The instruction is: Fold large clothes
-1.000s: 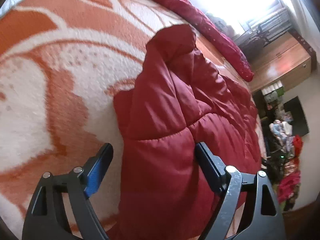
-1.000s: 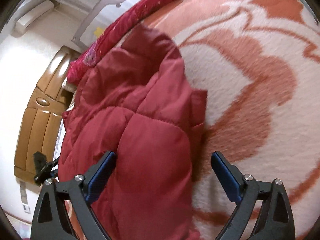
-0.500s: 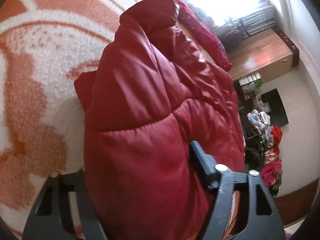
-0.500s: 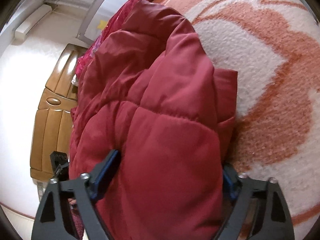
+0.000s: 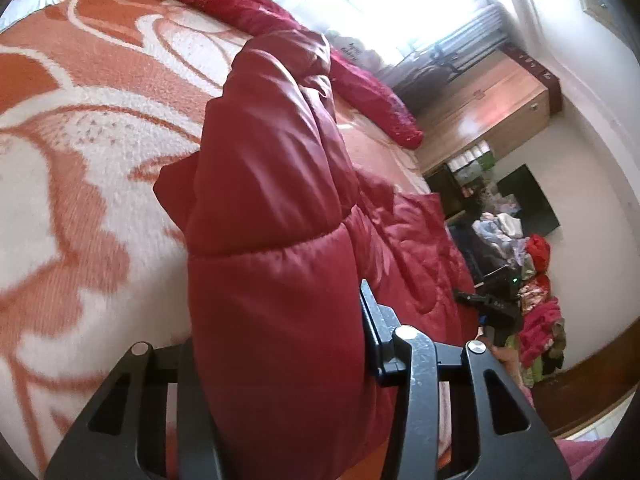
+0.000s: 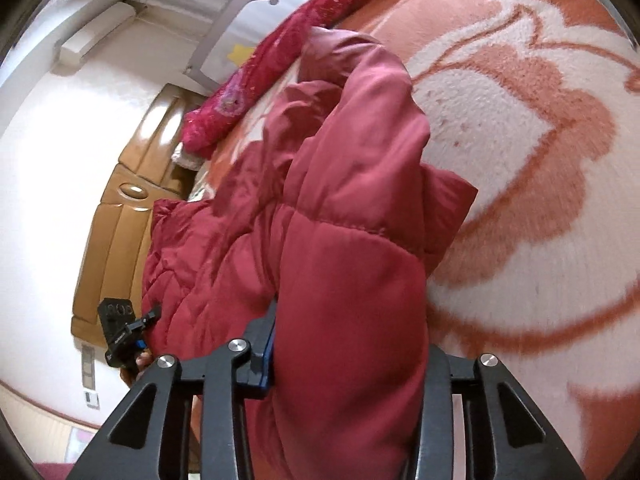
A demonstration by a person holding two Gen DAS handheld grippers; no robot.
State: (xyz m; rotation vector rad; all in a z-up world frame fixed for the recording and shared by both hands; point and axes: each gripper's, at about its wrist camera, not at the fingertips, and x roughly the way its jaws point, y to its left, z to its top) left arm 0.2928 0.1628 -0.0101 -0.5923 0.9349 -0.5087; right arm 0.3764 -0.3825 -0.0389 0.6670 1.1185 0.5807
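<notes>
A red puffer jacket (image 5: 264, 200) lies on a bed with an orange and white blanket (image 5: 80, 128). My left gripper (image 5: 280, 344) is shut on a thick padded fold of the jacket and holds it lifted off the blanket. My right gripper (image 6: 348, 344) is shut on another padded fold of the same jacket (image 6: 352, 200), also raised. The jacket fills the gap between both pairs of fingers and hides most of the pads. Each gripper shows small in the other's view, the right one (image 5: 494, 306) and the left one (image 6: 124, 326).
A red patterned quilt roll (image 5: 280, 16) lies along the far side of the bed. A wooden headboard (image 6: 116, 216) stands at the left in the right wrist view. A wooden cabinet (image 5: 488, 108) and a pile of clothes (image 5: 532, 280) stand beyond the bed.
Both grippers moved in onto the jacket's padded edge, closed on it and lifted it off the blanket. The jacket now stands up in a raised fold.
</notes>
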